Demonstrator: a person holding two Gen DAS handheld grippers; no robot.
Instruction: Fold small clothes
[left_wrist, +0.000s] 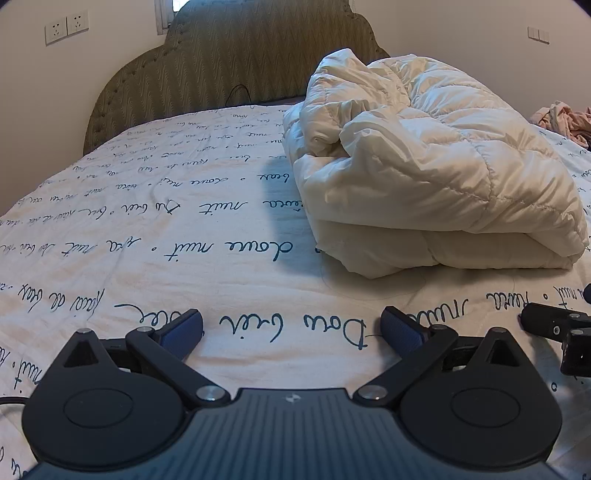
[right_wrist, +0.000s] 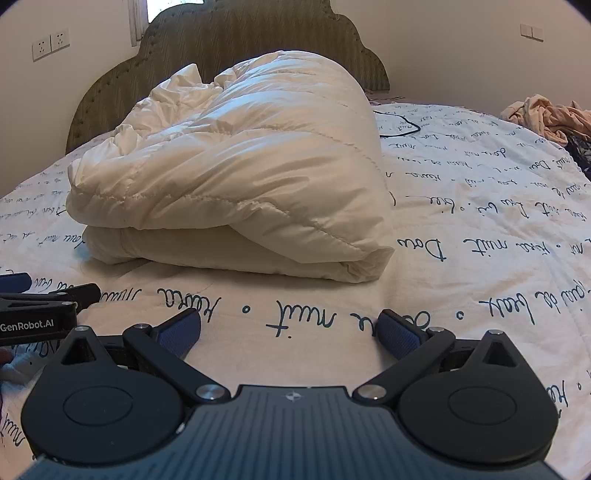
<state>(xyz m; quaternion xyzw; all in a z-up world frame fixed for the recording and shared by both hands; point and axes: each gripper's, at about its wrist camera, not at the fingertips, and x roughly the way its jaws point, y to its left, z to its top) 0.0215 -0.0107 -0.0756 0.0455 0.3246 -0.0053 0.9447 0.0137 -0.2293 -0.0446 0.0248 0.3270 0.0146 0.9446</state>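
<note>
A white quilted puffer jacket (left_wrist: 436, 177) lies folded into a thick bundle on the bed; the right wrist view shows the same jacket (right_wrist: 236, 192) straight ahead. My left gripper (left_wrist: 291, 326) stands open just above the sheet, short of the jacket and to its left, with nothing between its blue pads. My right gripper (right_wrist: 290, 326) is open too, near the jacket's front edge, with only sheet between its fingers. Each gripper shows at the edge of the other's view: the right one (left_wrist: 554, 328), the left one (right_wrist: 48, 302).
The bed sheet (left_wrist: 147, 229) is white with dark handwritten script. A padded olive headboard (left_wrist: 229, 62) stands behind. A heap of pink clothes (right_wrist: 546, 116) lies at the far right of the bed. A black cable (right_wrist: 400, 125) lies behind the jacket.
</note>
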